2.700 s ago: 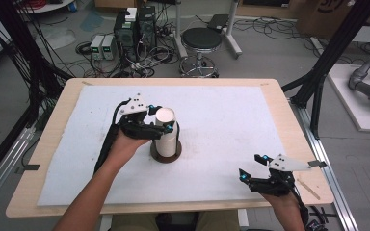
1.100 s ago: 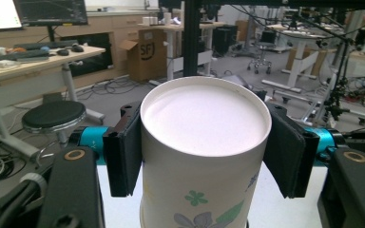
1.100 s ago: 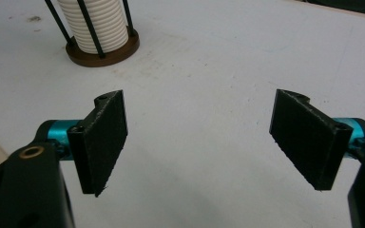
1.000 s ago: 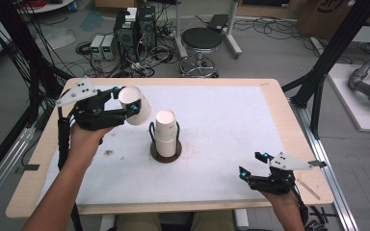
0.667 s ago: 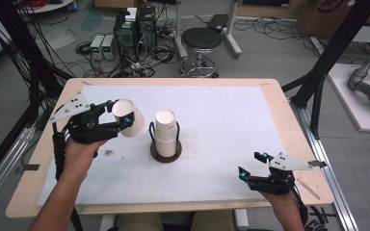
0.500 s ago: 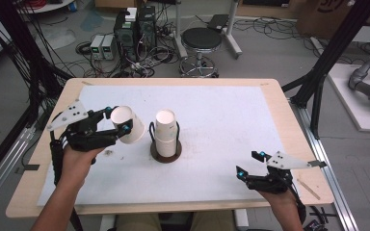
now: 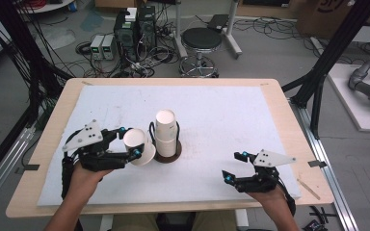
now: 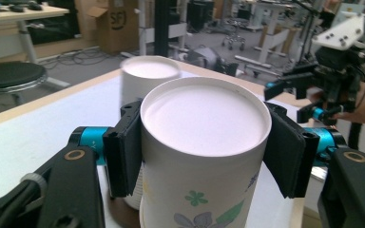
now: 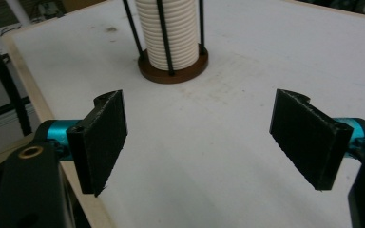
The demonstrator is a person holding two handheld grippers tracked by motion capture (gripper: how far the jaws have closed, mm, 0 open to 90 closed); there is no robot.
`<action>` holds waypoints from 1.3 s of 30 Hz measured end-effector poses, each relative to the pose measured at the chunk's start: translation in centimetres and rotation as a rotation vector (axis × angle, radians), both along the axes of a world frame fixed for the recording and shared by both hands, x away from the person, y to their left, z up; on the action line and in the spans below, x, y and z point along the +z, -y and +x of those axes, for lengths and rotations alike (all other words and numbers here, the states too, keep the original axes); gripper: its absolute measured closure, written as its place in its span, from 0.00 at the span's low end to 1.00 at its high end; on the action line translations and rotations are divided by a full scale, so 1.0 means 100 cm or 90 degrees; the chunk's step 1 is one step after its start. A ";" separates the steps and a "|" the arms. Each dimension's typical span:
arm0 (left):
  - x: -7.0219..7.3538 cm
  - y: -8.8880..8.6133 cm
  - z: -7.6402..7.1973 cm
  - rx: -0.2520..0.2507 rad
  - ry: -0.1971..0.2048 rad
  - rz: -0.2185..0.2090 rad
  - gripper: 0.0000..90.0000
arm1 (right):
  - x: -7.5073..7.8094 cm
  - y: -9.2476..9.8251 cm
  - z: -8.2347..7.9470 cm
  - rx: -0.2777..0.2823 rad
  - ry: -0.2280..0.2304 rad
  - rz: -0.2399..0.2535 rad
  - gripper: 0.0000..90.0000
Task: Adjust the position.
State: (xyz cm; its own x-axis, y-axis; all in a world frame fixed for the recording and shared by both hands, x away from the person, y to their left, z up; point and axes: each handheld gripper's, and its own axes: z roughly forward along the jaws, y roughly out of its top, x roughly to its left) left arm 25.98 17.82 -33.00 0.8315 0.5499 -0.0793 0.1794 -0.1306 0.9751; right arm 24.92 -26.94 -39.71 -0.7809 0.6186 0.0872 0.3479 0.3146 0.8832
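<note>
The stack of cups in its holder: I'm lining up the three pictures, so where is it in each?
High view: the stack stands at the table's centre, just right of the held cup.
Left gripper view: behind the held cup, upper left.
Right gripper view: top centre, ahead of the open jaws.
Shared landmark: the holder's round brown base.

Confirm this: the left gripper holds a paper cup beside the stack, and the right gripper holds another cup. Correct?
Not quite. The left gripper does clamp a cup beside the stack, but the right gripper holds nothing: the right gripper view shows its jaws wide apart over bare table.
</note>
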 end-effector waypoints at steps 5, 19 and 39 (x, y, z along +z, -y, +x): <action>-0.004 0.012 -0.003 -0.025 -0.006 0.006 0.41 | 0.002 -0.007 -0.001 0.033 -0.003 0.001 0.23; -0.013 0.052 -0.005 -0.116 -0.016 0.022 0.41 | 0.013 -0.048 0.004 0.145 0.005 0.019 0.23; -0.020 0.085 -0.001 -0.190 -0.025 0.018 0.41 | 0.013 -0.091 0.012 0.248 0.000 0.023 0.23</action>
State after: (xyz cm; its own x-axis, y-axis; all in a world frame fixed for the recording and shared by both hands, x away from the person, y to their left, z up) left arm 25.87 9.34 -35.03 0.9534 0.2835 -0.1027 0.1662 -0.2096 0.9636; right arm 26.14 -17.84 -38.46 -0.9568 0.2715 0.1041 0.2087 0.3915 0.8962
